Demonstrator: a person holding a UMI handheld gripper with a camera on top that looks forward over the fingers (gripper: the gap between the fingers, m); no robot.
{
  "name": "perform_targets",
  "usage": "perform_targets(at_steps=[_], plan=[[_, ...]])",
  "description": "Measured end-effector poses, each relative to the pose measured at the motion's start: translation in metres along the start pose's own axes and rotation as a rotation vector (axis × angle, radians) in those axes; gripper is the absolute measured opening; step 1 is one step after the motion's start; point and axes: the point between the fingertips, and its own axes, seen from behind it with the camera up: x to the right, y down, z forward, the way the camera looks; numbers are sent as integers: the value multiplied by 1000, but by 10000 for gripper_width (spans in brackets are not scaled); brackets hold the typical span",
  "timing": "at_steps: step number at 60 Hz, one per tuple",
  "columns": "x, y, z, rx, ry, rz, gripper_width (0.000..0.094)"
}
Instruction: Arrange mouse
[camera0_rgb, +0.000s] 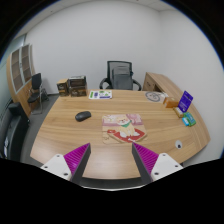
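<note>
A dark mouse (83, 116) lies on the wooden table (60, 135), well beyond my left finger. A pink and white mat or printed sheet (122, 126) lies just right of the mouse, ahead of the fingers. My gripper (112, 158) is open and empty, held above the near edge of the table. Its magenta pads (77, 156) stand wide apart with bare table between them.
A black office chair (121, 76) stands behind the table. Brown boxes (71, 87) and papers (100, 95) sit at the far side. A purple box (185, 100) and small items lie at the right end. A wooden cabinet (160, 84) stands far right, another chair (33, 88) at left.
</note>
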Motion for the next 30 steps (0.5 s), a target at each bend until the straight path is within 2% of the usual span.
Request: perform_targets(at_steps=[30], plan=[[-44, 9, 7, -11, -34, -19, 866]])
